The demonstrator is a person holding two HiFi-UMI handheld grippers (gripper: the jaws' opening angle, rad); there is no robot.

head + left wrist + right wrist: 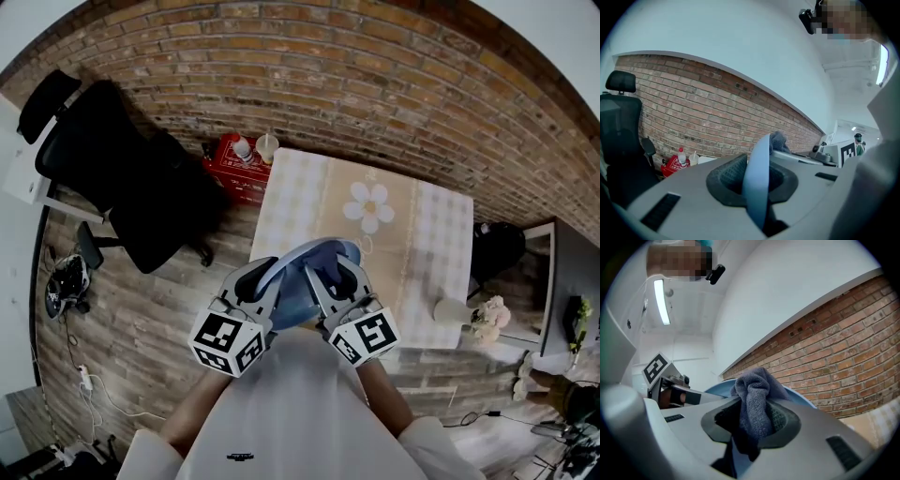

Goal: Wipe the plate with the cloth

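Observation:
I hold a light blue plate (294, 292) up off the table, close to my chest, between both grippers. In the left gripper view the plate (757, 183) stands edge-on between the jaws, and my left gripper (757, 176) is shut on it. A grey-blue cloth (754, 406) is bunched in my right gripper (752, 420), which is shut on it. Behind the cloth the plate (799, 398) shows as a blue rim. The cloth (779, 140) peeks over the plate's far side. In the head view the left gripper (270, 274) and right gripper (334, 274) flank the plate.
Below stands a table (431, 234) with a checked cover and a flower print. A red crate (231, 167) with a bottle and a cup sits at its far left corner. A black office chair (103, 159) is to the left, a vase of flowers (476, 317) to the right.

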